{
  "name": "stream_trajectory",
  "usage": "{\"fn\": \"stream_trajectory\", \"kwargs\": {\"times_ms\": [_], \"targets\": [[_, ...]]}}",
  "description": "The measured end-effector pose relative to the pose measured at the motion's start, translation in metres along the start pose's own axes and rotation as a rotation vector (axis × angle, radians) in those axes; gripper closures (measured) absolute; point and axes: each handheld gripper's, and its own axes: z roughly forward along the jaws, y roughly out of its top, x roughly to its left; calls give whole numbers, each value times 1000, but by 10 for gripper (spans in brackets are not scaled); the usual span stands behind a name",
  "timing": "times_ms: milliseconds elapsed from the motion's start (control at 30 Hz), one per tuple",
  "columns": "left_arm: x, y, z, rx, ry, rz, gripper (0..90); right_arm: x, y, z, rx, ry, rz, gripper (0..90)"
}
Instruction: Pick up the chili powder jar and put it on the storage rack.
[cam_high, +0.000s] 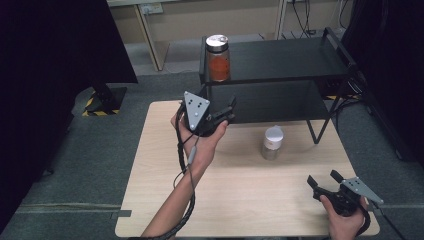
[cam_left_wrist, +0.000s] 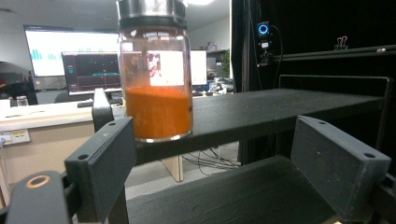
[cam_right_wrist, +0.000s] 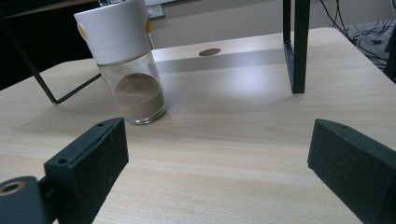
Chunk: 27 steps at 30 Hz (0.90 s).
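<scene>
A glass jar of orange powder (cam_high: 218, 58) with a metal lid stands upright at the left end of the black rack's top shelf (cam_high: 280, 60). My left gripper (cam_high: 226, 113) hangs just below and in front of it, jaws open and empty. In the left gripper view the orange jar (cam_left_wrist: 158, 88) stands ahead on the shelf edge (cam_left_wrist: 280, 111), beyond the left gripper (cam_left_wrist: 224, 163). A white-lidded jar of brown powder (cam_high: 272, 142) sits on the wooden table. My right gripper (cam_high: 322, 180) rests open at the table's near right corner, facing that white-lidded jar (cam_right_wrist: 125, 65) from a distance.
The rack's lower shelf (cam_high: 270, 102) is bare behind the left gripper. A black rack leg (cam_right_wrist: 294, 46) stands on the table (cam_high: 240, 200) right of the white-lidded jar. Dark curtains flank both sides; grey floor surrounds the table.
</scene>
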Motion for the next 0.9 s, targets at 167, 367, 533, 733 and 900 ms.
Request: {"fn": "stream_trajectory", "kwargs": {"times_ms": [167,367,533,733,900], "targets": [[-1,-8,-5,0,-8,-2,137,0,0,0,1,-1,-1,53],[-2,-15,-9,-4,-12,2,136,0,0,0,0,0,-1,53],[-1,-20,-12,-2,-13,5,136,0,0,0,0,-1,-2,53],[-1,-28,-17,5,-15,8,135,0,0,0,2,-1,-1,52],[-1,-36,-22,13,-29,6,133,1,0,0,0,-2,-1,52]]}}
